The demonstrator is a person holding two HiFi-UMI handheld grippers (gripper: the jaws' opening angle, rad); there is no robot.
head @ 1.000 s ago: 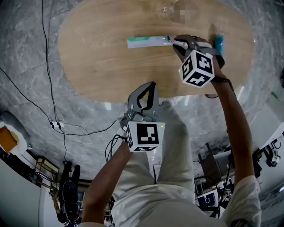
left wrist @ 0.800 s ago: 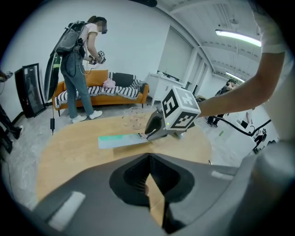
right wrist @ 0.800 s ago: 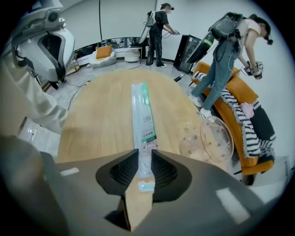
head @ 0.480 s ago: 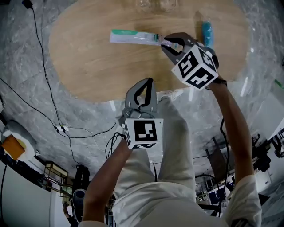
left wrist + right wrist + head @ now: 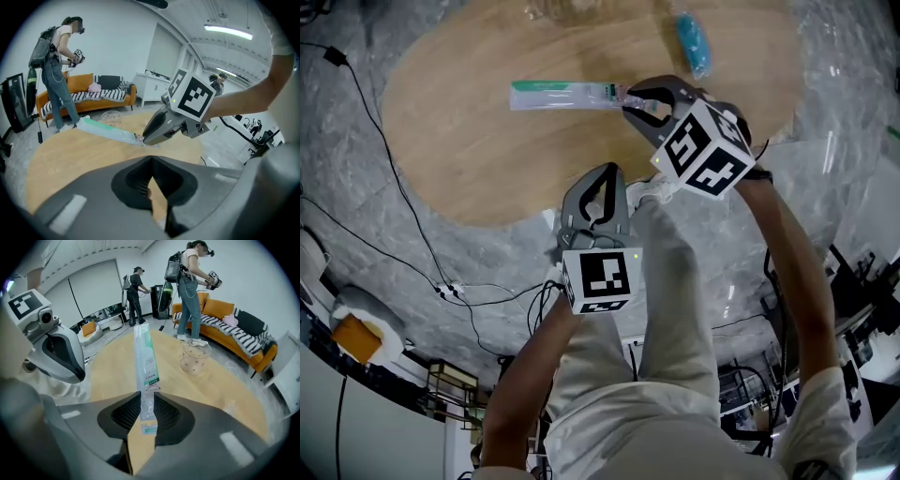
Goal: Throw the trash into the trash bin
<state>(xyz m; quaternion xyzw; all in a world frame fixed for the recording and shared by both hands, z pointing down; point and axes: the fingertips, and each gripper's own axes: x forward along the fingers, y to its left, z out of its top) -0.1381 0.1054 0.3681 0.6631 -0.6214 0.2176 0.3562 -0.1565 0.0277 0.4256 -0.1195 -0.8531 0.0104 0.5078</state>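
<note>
Wrapper (image 5: 567, 95): long clear-and-green strip, seemingly clear of the table (image 5: 459, 169), held by one end only; may swing or slip out
Left gripper (image 5: 610, 173): jaws together, empty, over the near table edge
Right gripper (image 5: 630, 101): pinching the wrapper's end
Blue packet (image 5: 692, 42): by the far edge, well apart
Room: open tabletop; no bin in view

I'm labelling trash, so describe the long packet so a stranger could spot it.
At the oval wooden table, look at the right gripper, shut on one end of a long clear plastic packet with a green strip. Unlike the crumpled teal wrapper and clear cup, it is straight and slender.
</note>
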